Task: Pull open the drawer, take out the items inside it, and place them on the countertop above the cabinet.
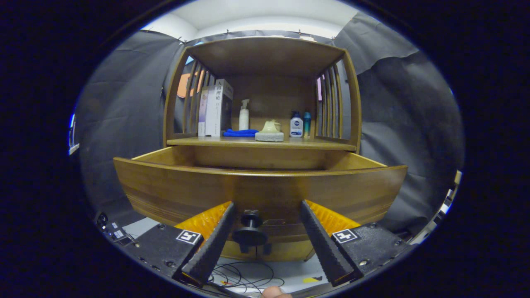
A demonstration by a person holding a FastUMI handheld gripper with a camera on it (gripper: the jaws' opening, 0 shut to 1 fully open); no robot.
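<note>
A wooden cabinet's drawer [174, 188] stands pulled out toward me, its curved front panel filling the space just ahead of my fingers. Its dark round knob [250, 234] sits between my two fingertips, apart from both. My gripper [267, 207] is open, the fingers [215, 240] spread wide on either side of the knob. The drawer's inside is hidden behind its front wall. Above it the countertop [198, 141] carries books [215, 108], a white pump bottle [244, 116], a blue cloth [240, 133], a pale sponge-like item [270, 131] and two small bottles [300, 124].
The cabinet has slatted sides and a top shelf [265, 54] over the countertop. Black cloth walls surround it. Loose cables [244, 275] lie on the pale floor below the drawer, and a fingertip [275, 293] shows under the gripper.
</note>
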